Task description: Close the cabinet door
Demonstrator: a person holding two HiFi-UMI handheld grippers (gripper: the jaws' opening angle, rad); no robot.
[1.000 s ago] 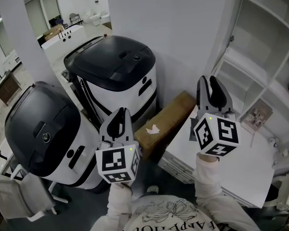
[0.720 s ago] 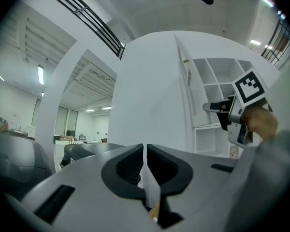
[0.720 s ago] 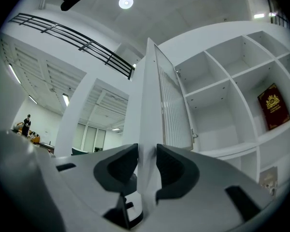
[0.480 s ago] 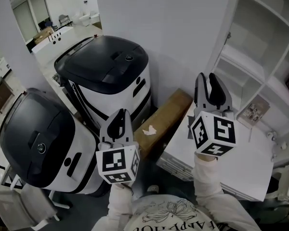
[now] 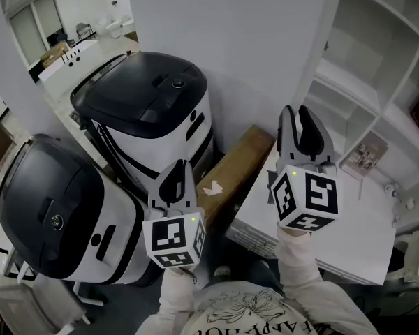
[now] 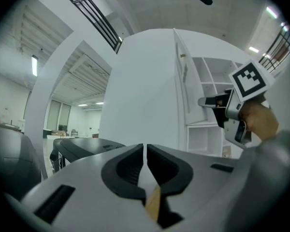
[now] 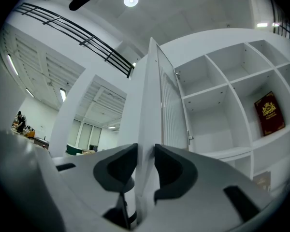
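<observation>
Right tool (image 7: 145,151) is clamped on the free edge of the open cabinet door (image 7: 150,95), probably for leverage to swing it toward the shelves (image 7: 217,81); left tool (image 6: 145,149) is pinched closed on nothing.

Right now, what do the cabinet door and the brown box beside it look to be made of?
Cabinet door: looks like white-painted or laminated board, with a smooth matte edge and a ribbed inner face; the core is not visible. The right tool is clamped on its edge. Brown box: likely cardboard, with a dull tan surface and a white scrap on top.
</observation>
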